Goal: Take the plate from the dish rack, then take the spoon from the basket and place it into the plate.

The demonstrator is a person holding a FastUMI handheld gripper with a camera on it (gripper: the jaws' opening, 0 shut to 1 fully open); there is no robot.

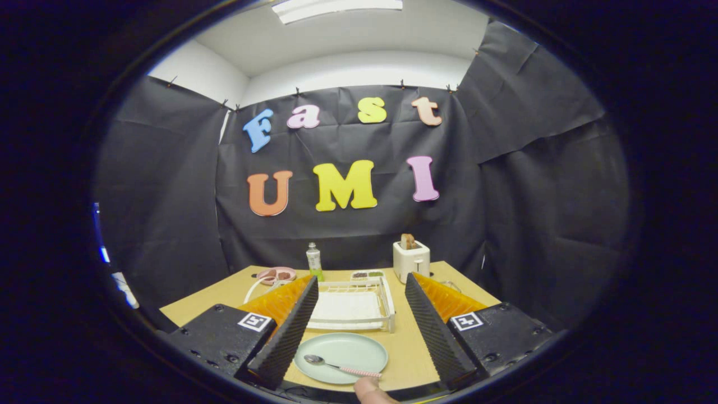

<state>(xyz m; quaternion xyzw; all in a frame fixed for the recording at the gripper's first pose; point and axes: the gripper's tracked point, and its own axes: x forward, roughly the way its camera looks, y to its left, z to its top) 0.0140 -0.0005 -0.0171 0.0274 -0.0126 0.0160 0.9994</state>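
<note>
Judging by how things lie, the task looks finished or all but finished. The plate point(341, 357), a pale green round one, sits flat on the wooden surface point(415, 348), clear of the dish rack point(352, 307), which stands just beyond it with no dish in it. The spoon point(339, 367) lies inside the plate: its bowl rests toward the left part of the plate and its patterned handle runs to the right, ending at the plate's near rim. Both halves of the job therefore appear done, the plate out of the rack and the spoon on the plate.

The hand-held gripper point(357, 375) is spread wide, its two fingers standing well apart on either side of the plate and holding nothing. Neither finger touches the plate or the spoon; the plate lies between them and slightly ahead. A fingertip point(370, 389) of the person shows at the near edge, just beside the end of the spoon's handle.

Farther back on the surface stand a toaster point(411, 260) with a slice in it, a small bottle point(314, 261), a pink dish point(276, 275) and a small tray point(367, 275) behind the rack. The basket named in the task I cannot pick out with any certainty. What seems left, at most, is drawing the gripper away.
</note>
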